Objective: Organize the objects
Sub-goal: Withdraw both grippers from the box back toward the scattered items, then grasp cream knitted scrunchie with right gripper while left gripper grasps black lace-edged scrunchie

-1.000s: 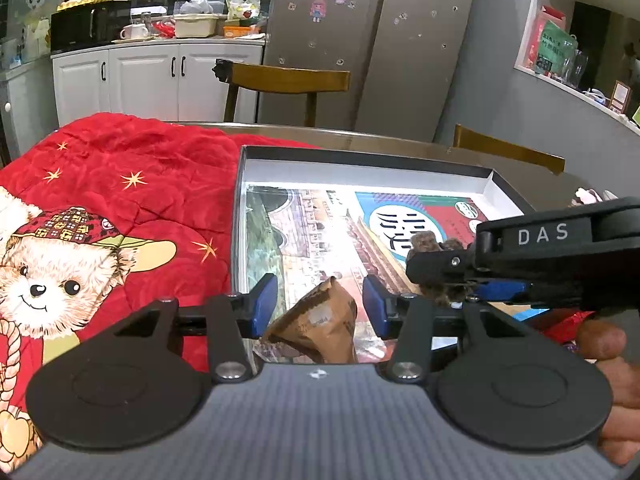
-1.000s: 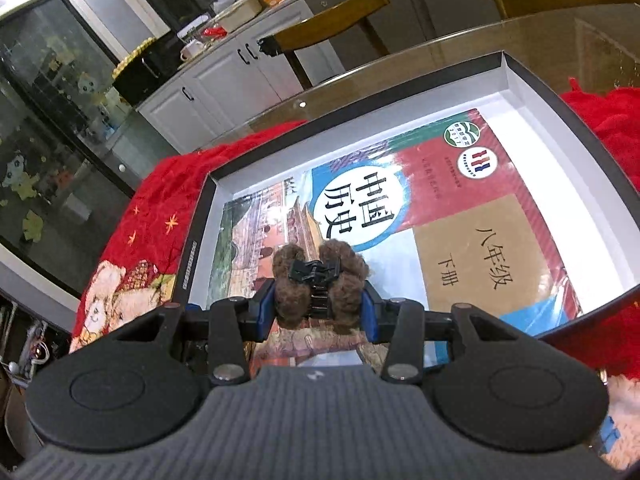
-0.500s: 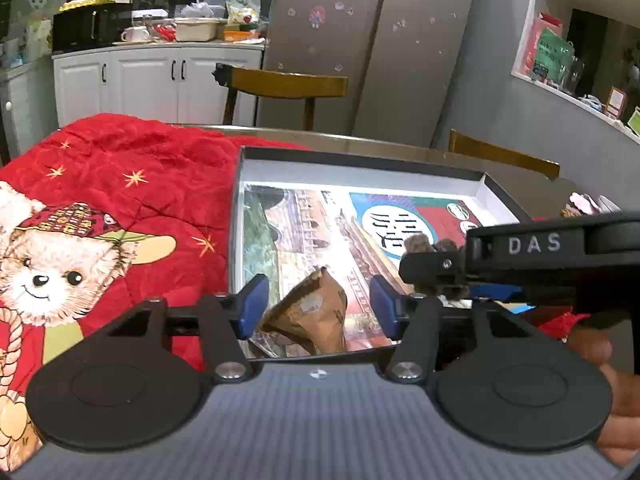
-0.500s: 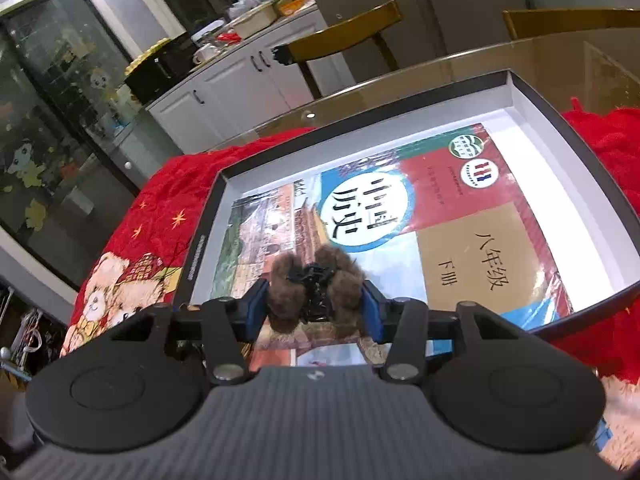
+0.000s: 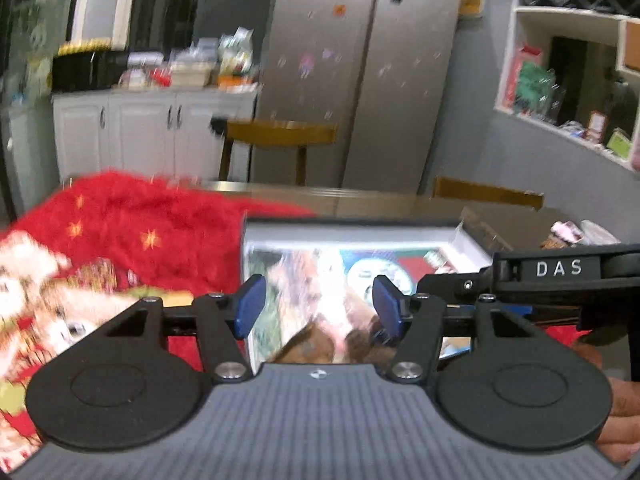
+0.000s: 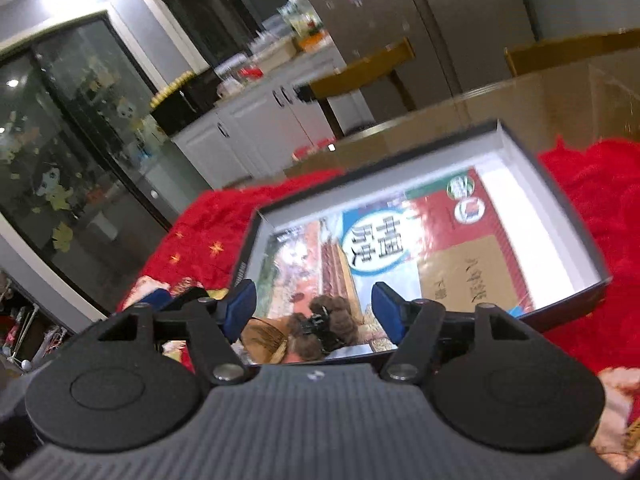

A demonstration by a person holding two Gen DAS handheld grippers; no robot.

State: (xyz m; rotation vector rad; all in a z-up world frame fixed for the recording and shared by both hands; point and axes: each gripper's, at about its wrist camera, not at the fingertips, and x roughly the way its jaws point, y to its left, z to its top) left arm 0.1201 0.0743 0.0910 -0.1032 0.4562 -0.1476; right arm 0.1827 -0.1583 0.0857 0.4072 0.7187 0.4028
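A shallow dark box (image 6: 560,184) with white inner walls lies on a red blanket (image 6: 208,224) and holds a colourful textbook (image 6: 400,248). A brown furry hair clip (image 6: 326,326) lies on the book at the box's near edge, beside a brown snack packet (image 6: 262,334). My right gripper (image 6: 314,306) is open and empty above the clip. My left gripper (image 5: 318,308) is open and empty over the same near edge, with the packet (image 5: 308,346) and clip (image 5: 360,344) blurred below it. The right gripper's body (image 5: 560,276) crosses the left wrist view.
The red teddy-bear blanket (image 5: 100,260) covers the table (image 5: 360,196) on the left. Wooden chairs (image 5: 280,136) stand behind the table. White cabinets (image 5: 140,132) and a steel fridge (image 5: 360,60) line the back wall. Small items (image 5: 568,232) lie at the table's far right.
My right gripper opened and let go of the furry clip, which now lies in the box beside the packet. Both grippers rose and tilted up; the view is blurred by motion.
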